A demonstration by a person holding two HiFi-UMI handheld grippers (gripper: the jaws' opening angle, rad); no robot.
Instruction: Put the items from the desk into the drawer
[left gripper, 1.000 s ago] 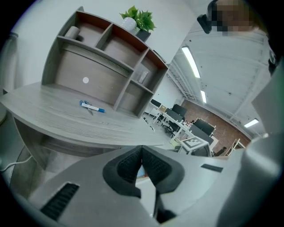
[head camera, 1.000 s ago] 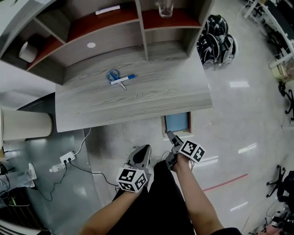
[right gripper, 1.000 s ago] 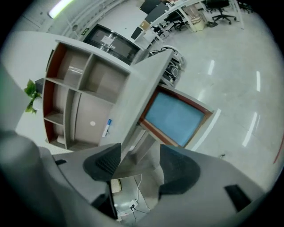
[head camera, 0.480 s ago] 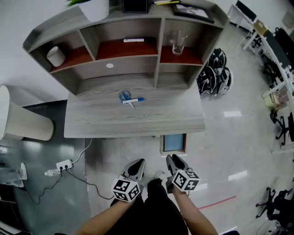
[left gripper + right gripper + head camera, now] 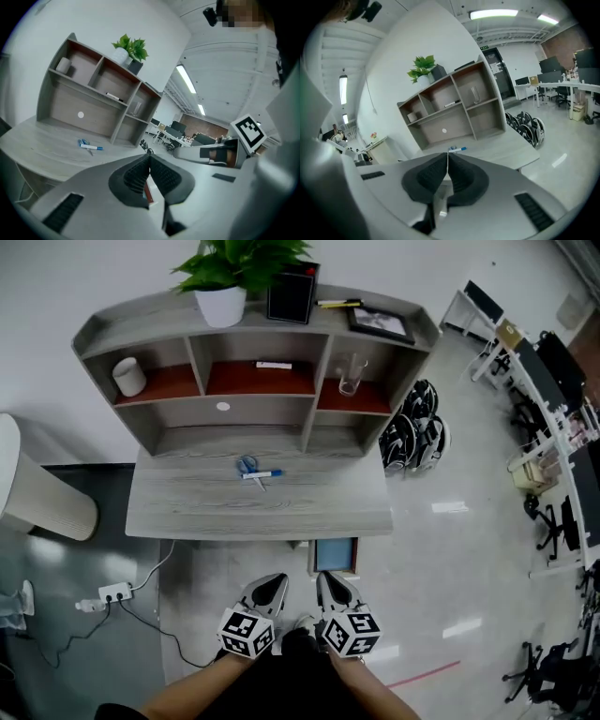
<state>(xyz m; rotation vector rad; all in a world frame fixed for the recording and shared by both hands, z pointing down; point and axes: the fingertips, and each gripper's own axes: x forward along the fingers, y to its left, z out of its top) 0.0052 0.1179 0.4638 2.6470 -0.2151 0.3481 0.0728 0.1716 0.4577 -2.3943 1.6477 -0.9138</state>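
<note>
Items wait on counter (image 5: 187, 510): marker (image 5: 262, 474), scissors (image 5: 247, 465) touching, 12 o'clock from both grippers. Open drawer (image 5: 335, 556) under counter front, 5 o'clock from items. State: left gripper (image 5: 270, 587) clenched, empty; right gripper (image 5: 334, 585) jaws just closing on nothing. Advice: reopen jaws, straddle marker barrel, lift clear of scissors.
</note>
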